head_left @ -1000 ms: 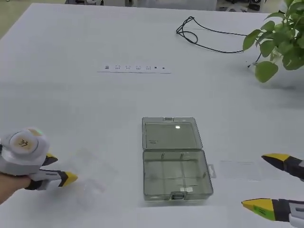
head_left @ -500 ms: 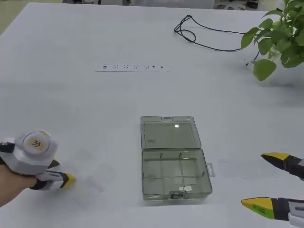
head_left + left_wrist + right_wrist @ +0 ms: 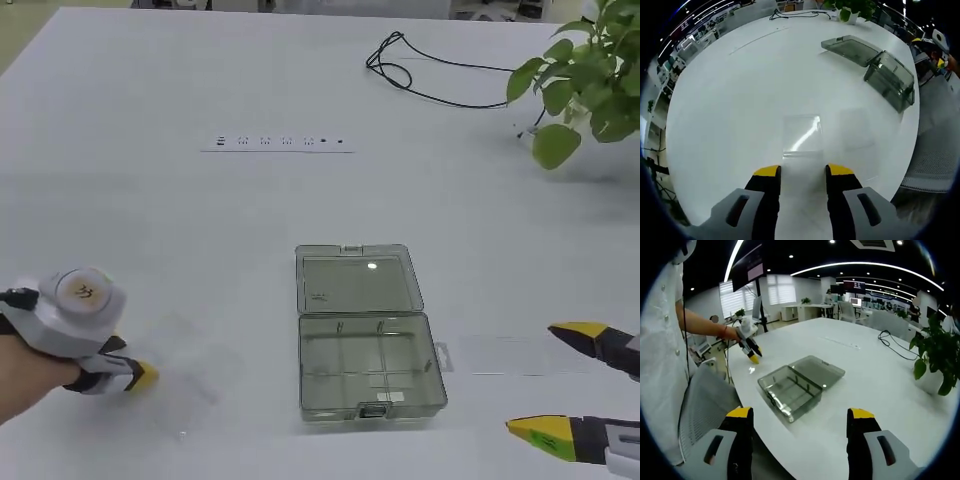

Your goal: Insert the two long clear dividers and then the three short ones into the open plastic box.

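The clear grey box (image 3: 372,368) lies open mid-table with its lid (image 3: 358,280) flat behind it; faint partition lines show inside. Left of it, my left gripper (image 3: 138,376) hovers low over faint clear divider pieces (image 3: 195,372). In the left gripper view its jaws (image 3: 803,172) stand open, empty, just short of a clear square divider (image 3: 801,136), with the box (image 3: 890,80) farther right. My right gripper (image 3: 558,383) is open, right of the box, near a long clear divider (image 3: 500,355). The right gripper view has its jaws (image 3: 800,413) wide apart and empty, facing the box (image 3: 790,392).
A white power strip (image 3: 278,143) lies farther back, a black cable (image 3: 430,75) loops at the far right, and a potted plant (image 3: 585,80) stands at the right edge. A grey mesh chair (image 3: 705,410) and the person's white sleeve (image 3: 665,340) are beside the table.
The left gripper has shifted slightly right and tilted lower over the clear pieces. The right gripper and the box stay put.
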Demonstrator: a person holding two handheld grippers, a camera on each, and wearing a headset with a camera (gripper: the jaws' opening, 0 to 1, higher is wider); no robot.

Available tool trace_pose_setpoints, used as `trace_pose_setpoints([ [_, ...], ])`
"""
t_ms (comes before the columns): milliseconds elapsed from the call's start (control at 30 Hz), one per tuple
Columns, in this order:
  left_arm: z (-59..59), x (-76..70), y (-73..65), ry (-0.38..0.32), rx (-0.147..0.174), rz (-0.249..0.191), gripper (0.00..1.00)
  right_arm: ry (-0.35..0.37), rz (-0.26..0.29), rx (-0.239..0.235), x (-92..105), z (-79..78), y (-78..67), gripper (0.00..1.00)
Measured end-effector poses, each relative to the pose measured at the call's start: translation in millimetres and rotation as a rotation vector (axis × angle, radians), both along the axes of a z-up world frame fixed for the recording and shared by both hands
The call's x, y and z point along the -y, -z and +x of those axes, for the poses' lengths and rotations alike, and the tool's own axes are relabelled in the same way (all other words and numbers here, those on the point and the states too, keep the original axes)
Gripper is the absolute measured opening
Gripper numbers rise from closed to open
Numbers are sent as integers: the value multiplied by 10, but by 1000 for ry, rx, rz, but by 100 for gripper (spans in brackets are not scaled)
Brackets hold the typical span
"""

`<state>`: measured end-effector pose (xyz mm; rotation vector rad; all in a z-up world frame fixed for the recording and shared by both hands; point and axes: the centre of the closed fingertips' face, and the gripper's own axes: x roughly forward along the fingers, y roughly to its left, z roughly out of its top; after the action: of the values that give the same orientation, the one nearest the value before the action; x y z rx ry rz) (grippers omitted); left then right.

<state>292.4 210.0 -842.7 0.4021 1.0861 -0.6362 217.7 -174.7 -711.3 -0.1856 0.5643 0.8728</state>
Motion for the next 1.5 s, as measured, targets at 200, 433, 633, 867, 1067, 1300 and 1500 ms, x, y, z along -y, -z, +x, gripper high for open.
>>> trace_pose_setpoints([
  [200, -11, -13, 8, 9, -23, 18, 33, 1, 0, 0, 0, -7, 1, 77],
  [433, -5, -17, 13, 25, -36, 30, 32, 1, -1, -2, 6, -12, 10, 76],
  [633, -13, -12, 11, 46, -31, 29, 32, 0, 0, 0, 0, -12, 7, 76],
  [867, -20, -9, 12, 50, -32, 24, 32, -3, -4, -2, -1, -18, 17, 76],
  [1067, -20, -4, -1, 47, -33, 17, 31, -2, -2, 1, -6, -11, 8, 76],
  [1300, -51, 3, -9, 50, -36, 9, 31, -1, 0, 0, -5, -25, 11, 76],
  [1500, -67, 36, -33, 37, -28, -21, 31, -2, 0, 1, -8, -35, 6, 76],
])
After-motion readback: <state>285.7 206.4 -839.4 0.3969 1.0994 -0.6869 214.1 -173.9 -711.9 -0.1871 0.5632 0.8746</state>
